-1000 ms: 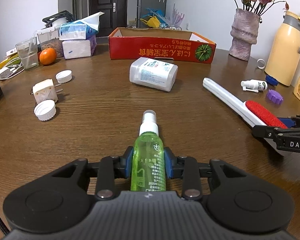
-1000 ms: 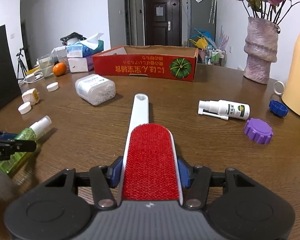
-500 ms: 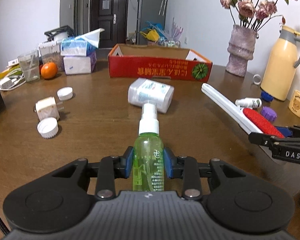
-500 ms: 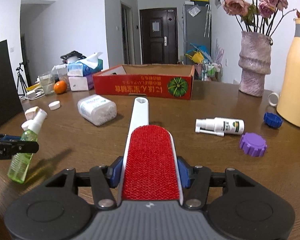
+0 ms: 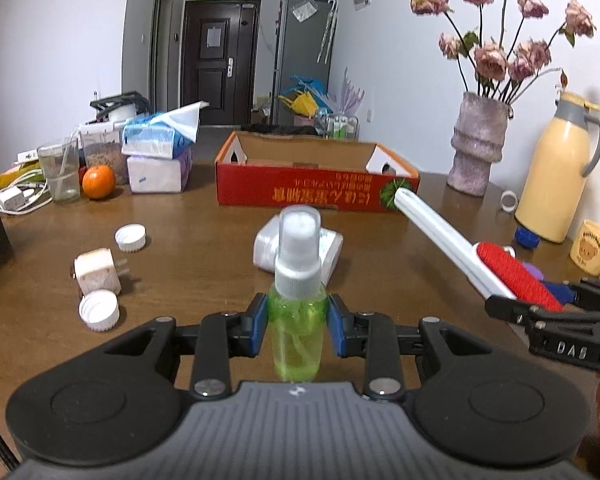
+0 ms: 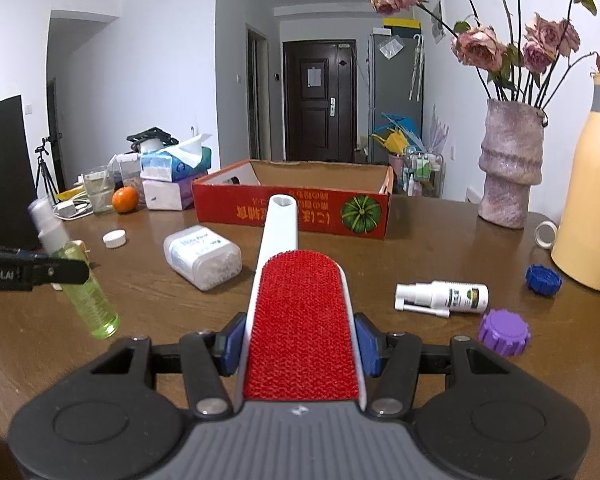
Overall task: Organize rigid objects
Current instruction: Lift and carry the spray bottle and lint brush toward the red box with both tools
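Since the earlier frames both hands have come up: the bottle lay flat on the table w/ its nozzle toward the box, now it hangs clear of the wood; the brush has lifted off too, handle tip now overlapping the box front in my right view.

Left gripper: jaws shut on the bottle's green body, blue pads on both sides, cap end forward and up. Right gripper: jaws partly closed, clamped on the brush across the red pad, white handle sticking out ahead.

What counts for the next move, I'd say: the box sits straight ahead of both grippers, far side of the table, open top facing up, long side across my view. Brush long axis points right at the box's front wall, a bit right of its middle near the pumpkin print. The brush is long, so I judge it needs to go in lengthwise along the box or at an angle, not nose-first. Bottle axis also points boxward, slightly left of box centre. A clear tub lies between bottle and box, so I'd carry over it. Neither hand looks clearly nearer the box, though the brush tip reaches closest.

Left on the table, box-relative: spray and caps front-right.
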Demonstrator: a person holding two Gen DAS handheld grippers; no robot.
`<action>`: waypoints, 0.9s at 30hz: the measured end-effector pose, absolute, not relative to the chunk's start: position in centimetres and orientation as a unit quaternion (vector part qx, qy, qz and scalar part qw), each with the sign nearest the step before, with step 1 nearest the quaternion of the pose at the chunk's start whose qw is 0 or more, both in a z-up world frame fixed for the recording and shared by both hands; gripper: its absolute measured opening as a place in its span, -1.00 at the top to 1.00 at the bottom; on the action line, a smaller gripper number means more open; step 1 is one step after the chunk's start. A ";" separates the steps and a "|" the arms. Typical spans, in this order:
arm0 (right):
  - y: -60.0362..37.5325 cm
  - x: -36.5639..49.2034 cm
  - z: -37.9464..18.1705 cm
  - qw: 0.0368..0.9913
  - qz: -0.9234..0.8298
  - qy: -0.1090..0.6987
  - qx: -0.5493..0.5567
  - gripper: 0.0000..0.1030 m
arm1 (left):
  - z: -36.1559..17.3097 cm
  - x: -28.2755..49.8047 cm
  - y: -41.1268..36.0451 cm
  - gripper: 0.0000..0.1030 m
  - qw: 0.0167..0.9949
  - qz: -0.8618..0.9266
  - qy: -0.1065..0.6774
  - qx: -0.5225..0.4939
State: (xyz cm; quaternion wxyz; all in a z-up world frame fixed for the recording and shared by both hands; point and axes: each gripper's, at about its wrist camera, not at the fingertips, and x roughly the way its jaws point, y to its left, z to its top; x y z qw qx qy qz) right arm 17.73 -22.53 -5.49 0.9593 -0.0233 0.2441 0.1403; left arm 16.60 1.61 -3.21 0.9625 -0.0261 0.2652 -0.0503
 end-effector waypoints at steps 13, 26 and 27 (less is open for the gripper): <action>-21.3 19.9 -3.4 0.967 0.140 0.212 -0.020 -0.06 | -0.4 20.0 1.1 0.38 0.969 -0.058 0.236 -0.036; -19.5 24.0 -1.8 0.971 0.141 0.192 -0.016 -0.06 | 1.3 24.9 0.8 0.38 0.972 -0.058 0.223 -0.050; -19.4 24.4 -1.8 0.972 0.140 0.190 -0.016 -0.06 | 1.4 25.3 0.8 0.38 0.972 -0.057 0.222 -0.051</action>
